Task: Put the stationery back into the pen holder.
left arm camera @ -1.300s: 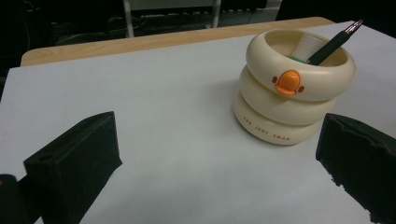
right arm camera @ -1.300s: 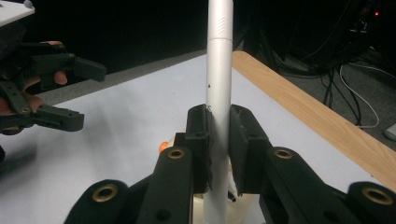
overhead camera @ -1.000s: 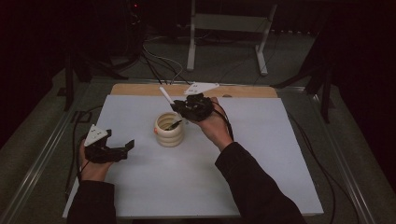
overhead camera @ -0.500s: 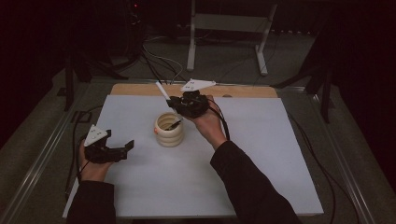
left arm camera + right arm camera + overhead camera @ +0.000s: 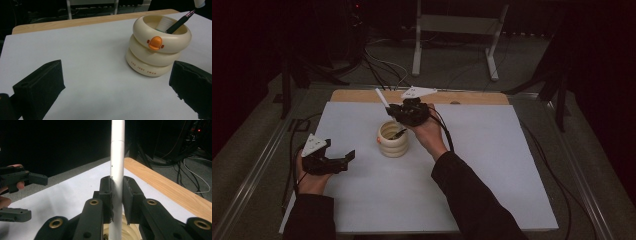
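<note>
At lower left of the high view, the left gripper rests low over the white board, its jaws spread wide with nothing between them; the left gripper view shows bare board between the two black jaws. Right of it, near the middle of the frame, stands the cream pen holder, a stack of three rounded rings with an orange button on its side, upright on the board and well apart from the left gripper. In the left gripper view the pen holder sits at upper right, with a dark pen leaning against its rim and a pale rolled item beside that pen inside the cup. Just above and right of the holder in the high view, the right gripper hangs over the cup's far rim, its jaws clamped on a white pen that slants toward the upper left. The right gripper view shows the white pen running straight up the middle of the frame, pinched between both pads, its lower end reaching down toward the holder's cream rim at bottom centre. A wooden table edge borders the board along the far side.
</note>
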`<state>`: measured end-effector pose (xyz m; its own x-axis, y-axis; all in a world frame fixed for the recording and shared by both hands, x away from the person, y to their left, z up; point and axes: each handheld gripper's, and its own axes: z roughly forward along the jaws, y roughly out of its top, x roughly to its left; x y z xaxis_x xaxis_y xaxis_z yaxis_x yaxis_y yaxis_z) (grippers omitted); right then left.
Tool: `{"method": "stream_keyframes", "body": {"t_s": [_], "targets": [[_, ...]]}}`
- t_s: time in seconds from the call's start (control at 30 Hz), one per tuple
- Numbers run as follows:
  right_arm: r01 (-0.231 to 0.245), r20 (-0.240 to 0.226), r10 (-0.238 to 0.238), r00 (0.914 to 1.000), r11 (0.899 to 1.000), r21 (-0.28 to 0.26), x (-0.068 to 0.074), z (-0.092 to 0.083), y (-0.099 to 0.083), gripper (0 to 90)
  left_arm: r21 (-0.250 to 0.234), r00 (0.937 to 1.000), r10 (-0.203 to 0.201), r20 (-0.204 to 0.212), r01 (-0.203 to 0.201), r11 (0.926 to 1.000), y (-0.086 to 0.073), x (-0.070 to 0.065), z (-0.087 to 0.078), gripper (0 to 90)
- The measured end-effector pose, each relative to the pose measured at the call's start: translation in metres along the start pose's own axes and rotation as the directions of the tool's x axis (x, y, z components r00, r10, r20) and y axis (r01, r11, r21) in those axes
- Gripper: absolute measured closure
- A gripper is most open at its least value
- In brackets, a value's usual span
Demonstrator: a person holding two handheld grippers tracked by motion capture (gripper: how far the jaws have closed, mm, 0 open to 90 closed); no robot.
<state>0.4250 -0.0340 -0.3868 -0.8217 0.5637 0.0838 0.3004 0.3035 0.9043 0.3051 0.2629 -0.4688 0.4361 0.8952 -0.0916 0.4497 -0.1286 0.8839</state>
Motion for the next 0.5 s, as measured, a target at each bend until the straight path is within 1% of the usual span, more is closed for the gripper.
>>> {"method": "stream_keyframes", "body": {"t_s": [0.07,0.3,0.43,0.5], "targets": [[-0.001,0.003,0.001,1.0,1.0,-0.004,-0.001,0.002,-0.001,78.5,0.002,1.0,0.001,0.0,-0.001,1.0,0.0,0.0,0.0,0.2],[-0.035,0.012,0.035,0.9993,0.999,-0.015,-0.007,0.007,-0.005,78.1,0.004,1.0,0.001,-0.001,-0.001,1.0,0.0,0.0,0.001,0.1],[-0.04,0.021,0.04,0.999,0.999,-0.011,-0.009,0.012,-0.007,78.2,0.004,1.0,0.002,-0.001,-0.002,1.0,0.0,-0.001,0.001,0.1],[-0.05,0.021,0.05,0.9985,0.999,-0.008,-0.009,0.014,-0.009,78.2,0.005,1.0,0.002,-0.001,-0.002,1.0,-0.001,-0.001,0.001,0.1]]}}
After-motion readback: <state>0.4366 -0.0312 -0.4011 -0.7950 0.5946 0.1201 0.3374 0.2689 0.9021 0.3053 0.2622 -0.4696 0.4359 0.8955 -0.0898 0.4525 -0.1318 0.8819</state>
